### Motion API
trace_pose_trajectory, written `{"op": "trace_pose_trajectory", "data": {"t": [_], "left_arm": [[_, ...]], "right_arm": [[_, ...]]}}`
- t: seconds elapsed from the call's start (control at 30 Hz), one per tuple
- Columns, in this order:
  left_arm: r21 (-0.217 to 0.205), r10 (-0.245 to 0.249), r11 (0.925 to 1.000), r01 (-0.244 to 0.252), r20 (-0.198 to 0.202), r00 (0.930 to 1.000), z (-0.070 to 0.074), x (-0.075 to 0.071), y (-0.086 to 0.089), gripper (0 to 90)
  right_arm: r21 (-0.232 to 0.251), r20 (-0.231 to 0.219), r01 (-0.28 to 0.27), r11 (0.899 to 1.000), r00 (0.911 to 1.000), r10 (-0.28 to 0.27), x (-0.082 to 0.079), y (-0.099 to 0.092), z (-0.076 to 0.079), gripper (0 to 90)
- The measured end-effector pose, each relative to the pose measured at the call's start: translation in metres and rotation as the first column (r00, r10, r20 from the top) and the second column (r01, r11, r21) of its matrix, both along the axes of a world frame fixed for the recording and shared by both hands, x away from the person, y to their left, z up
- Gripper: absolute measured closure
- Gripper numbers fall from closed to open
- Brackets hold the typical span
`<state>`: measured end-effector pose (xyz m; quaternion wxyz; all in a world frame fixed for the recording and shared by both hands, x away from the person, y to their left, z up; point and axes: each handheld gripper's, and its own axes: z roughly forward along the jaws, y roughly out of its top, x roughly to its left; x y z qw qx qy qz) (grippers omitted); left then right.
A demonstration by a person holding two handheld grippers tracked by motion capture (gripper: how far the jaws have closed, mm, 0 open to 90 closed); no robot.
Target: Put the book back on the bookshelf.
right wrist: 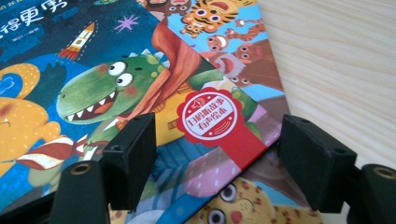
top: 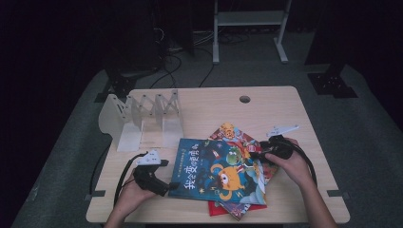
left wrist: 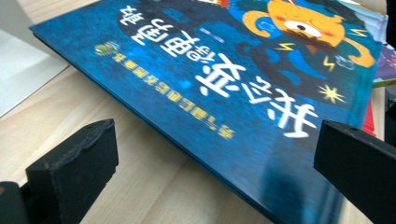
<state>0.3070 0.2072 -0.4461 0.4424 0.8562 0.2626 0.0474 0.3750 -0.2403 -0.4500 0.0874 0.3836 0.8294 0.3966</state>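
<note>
Dark floor surrounds a pale wooden table [top: 266, 102] that carries a white folding rack [top: 142, 118] and a fanned pile of picture books. Topmost lies the blue book [top: 214, 173]. Left tool [top: 167, 186] is spread at its near-left edge, touching nothing. Right tool [top: 254, 154] is spread over the book's right corner.

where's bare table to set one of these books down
Free: the far strip of the light wooden table around the round cable hole, right of the clear folding book rack. A smaller patch lies under that rack. Crowded: the middle, under the blue picture book and its stack.
</note>
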Motion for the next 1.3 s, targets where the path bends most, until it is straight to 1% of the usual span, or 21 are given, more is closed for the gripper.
{"op": "trace_pose_trajectory", "data": {"t": [0.1, 0.13, 0.3, 0.33, 0.37, 0.4, 0.43, 0.5, 0.57, 0.63, 0.67, 0.7, 0.73, 0.8, 0.83, 0.93, 0.97, 1.0, 1.03, 1.13, 1.3], "left_arm": [[0.003, 0.020, 0.9998, -0.020, -0.007, 0.9998, -0.002, 0.001, 0.004, 0.0], [0.003, 0.020, 0.9998, -0.020, -0.007, 0.9998, -0.002, 0.001, 0.004, 0.0], [0.012, 0.037, 0.9993, -0.036, -0.018, 0.9992, -0.005, 0.002, 0.009, 0.0], [0.013, 0.039, 0.9992, -0.039, -0.019, 0.9991, -0.006, 0.002, 0.009, 0.0], [0.015, 0.041, 0.9991, -0.040, -0.020, 0.9990, -0.006, 0.002, 0.010, 0.0], [0.012, 0.041, 0.9991, -0.041, -0.020, 0.9990, -0.006, 0.001, 0.010, 0.0], [0.012, 0.041, 0.9991, -0.041, -0.020, 0.9990, -0.006, 0.001, 0.010, 0.0], [0.011, 0.047, 0.9989, -0.046, -0.025, 0.9986, -0.007, 0.002, 0.012, 0.0], [0.012, 0.048, 0.9988, -0.047, -0.026, 0.9985, -0.007, 0.003, 0.013, 0.0], [0.010, 0.051, 0.9986, -0.051, -0.025, 0.9984, -0.007, 0.003, 0.013, 0.0], [0.010, 0.051, 0.9986, -0.051, -0.025, 0.9984, -0.007, 0.003, 0.013, 0.0], [0.008, 0.053, 0.9986, -0.053, -0.024, 0.9983, -0.007, 0.003, 0.014, 0.0], [0.008, 0.053, 0.9986, -0.053, -0.024, 0.9983, -0.006, 0.003, 0.014, 0.0], [0.009, 0.057, 0.9984, -0.056, -0.023, 0.9981, -0.006, 0.003, 0.014, 0.0], [0.009, 0.059, 0.9982, -0.059, -0.024, 0.9980, -0.006, 0.004, 0.014, 0.0], [0.007, 0.061, 0.9981, -0.061, -0.025, 0.9979, -0.006, 0.004, 0.014, 0.0], [0.004, 0.061, 0.9982, -0.061, -0.024, 0.9979, -0.005, 0.004, 0.013, 0.0], [0.004, 0.061, 0.9982, -0.061, -0.024, 0.9979, -0.005, 0.004, 0.013, 0.0], [0.001, 0.060, 0.9982, -0.060, -0.021, 0.9980, -0.005, 0.004, 0.013, 0.0], [0.001, 0.060, 0.9982, -0.060, -0.021, 0.9980, -0.005, 0.005, 0.013, 0.0], [0.010, 0.062, 0.9980, -0.062, -0.027, 0.9977, -0.007, 0.008, 0.013, 0.0]], "right_arm": [[0.001, 0.000, -0.011, 1.000, 0.9999, 0.011, -0.002, 0.007, 0.000, 27.2], [0.001, 0.000, -0.011, 1.000, 0.9999, 0.011, -0.002, 0.007, 0.000, 27.2], [-0.001, 0.000, -0.024, 1.000, 0.9997, 0.024, -0.008, 0.019, 0.001, 27.3], [-0.004, 0.000, -0.029, 1.000, 0.9996, 0.029, -0.008, 0.020, 0.001, 28.5], [-0.013, 0.007, -0.029, 0.999, 0.9996, 0.029, -0.009, 0.020, 0.003, 32.4], [-0.023, 0.018, -0.024, 0.999, 0.9995, 0.024, -0.012, 0.020, 0.004, 39.5], [-0.037, 0.039, -0.030, 0.999, 0.9988, 0.031, -0.014, 0.018, 0.006, 45.9], [-0.040, 0.035, -0.033, 0.999, 0.9988, 0.034, -0.018, 0.015, 0.008, 52.9], [-0.032, 0.043, -0.043, 0.999, 0.9981, 0.044, -0.023, 0.011, 0.008, 61.0], [-0.029, 0.035, -0.050, 0.998, 0.9981, 0.051, -0.029, 0.007, 0.009, 69.4], [-0.029, 0.035, -0.050, 0.998, 0.9981, 0.051, -0.029, 0.007, 0.009, 69.4], [-0.034, 0.035, -0.055, 0.998, 0.9978, 0.056, -0.032, 0.005, 0.009, 72.9], [-0.036, 0.030, -0.065, 0.997, 0.9974, 0.066, -0.037, 0.002, 0.010, 78.6], [-0.033, 0.027, -0.083, 0.996, 0.9961, 0.084, -0.043, -0.002, 0.010, 85.0], [-0.033, 0.021, -0.111, 0.993, 0.9936, 0.111, -0.048, -0.004, 0.010, 89.1], [-0.038, 0.000, -0.157, 0.987, 0.9876, 0.157, -0.055, -0.006, 0.008, 89.4], [-0.049, 0.000, -0.168, 0.985, 0.9858, 0.168, -0.056, -0.007, 0.008, 89.4], [-0.049, 0.000, -0.168, 0.985, 0.9858, 0.168, -0.056, -0.007, 0.008, 89.4], [-0.048, -0.003, -0.186, 0.981, 0.9826, 0.186, -0.058, -0.006, 0.006, 89.4], [-0.050, -0.001, -0.186, 0.981, 0.9825, 0.186, -0.058, -0.006, 0.006, 89.4], [-0.036, 0.006, -0.195, 0.980, 0.9808, 0.195, -0.058, -0.007, 0.004, 89.4]]}}
